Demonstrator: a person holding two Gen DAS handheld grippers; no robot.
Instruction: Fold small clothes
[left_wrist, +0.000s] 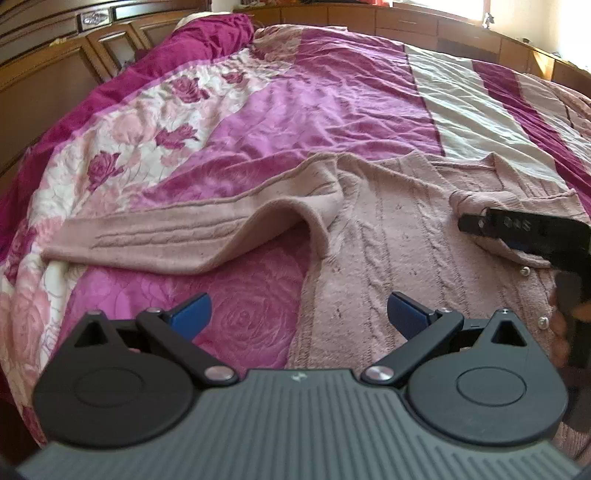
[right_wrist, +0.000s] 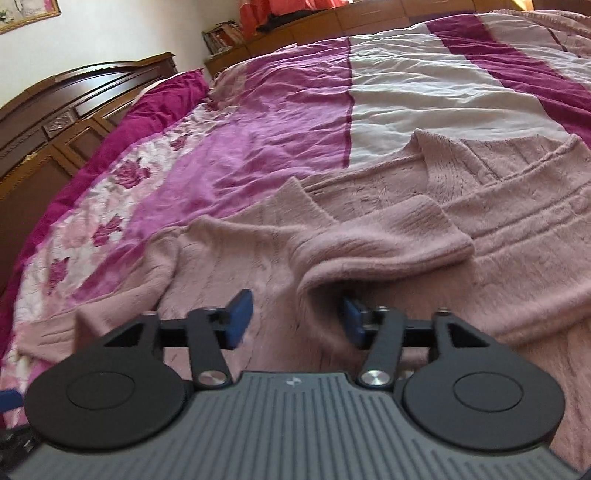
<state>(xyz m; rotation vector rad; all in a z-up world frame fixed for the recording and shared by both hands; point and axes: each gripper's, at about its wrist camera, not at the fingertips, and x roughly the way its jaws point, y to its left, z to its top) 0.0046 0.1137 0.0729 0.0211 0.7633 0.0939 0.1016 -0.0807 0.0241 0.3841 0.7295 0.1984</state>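
A pale pink cable-knit cardigan (left_wrist: 399, 229) lies spread on the bed, one long sleeve (left_wrist: 155, 236) stretched out to the left. My left gripper (left_wrist: 297, 314) is open and empty, low over the cardigan's left edge. My right gripper (right_wrist: 297, 319) is open over the cardigan's body (right_wrist: 229, 258); the other sleeve's cuff (right_wrist: 399, 240) lies folded over the body just ahead, and its edge drapes over the right finger's pad (right_wrist: 352, 321). In the left wrist view the right gripper (left_wrist: 469, 223) shows from the side at that sleeve fold.
The bed has a magenta, pink and white rose-patterned bedspread (left_wrist: 295, 103). A dark wooden headboard (right_wrist: 55, 110) stands at the left. Wooden cabinets (left_wrist: 424, 26) run along the far side under a bright window.
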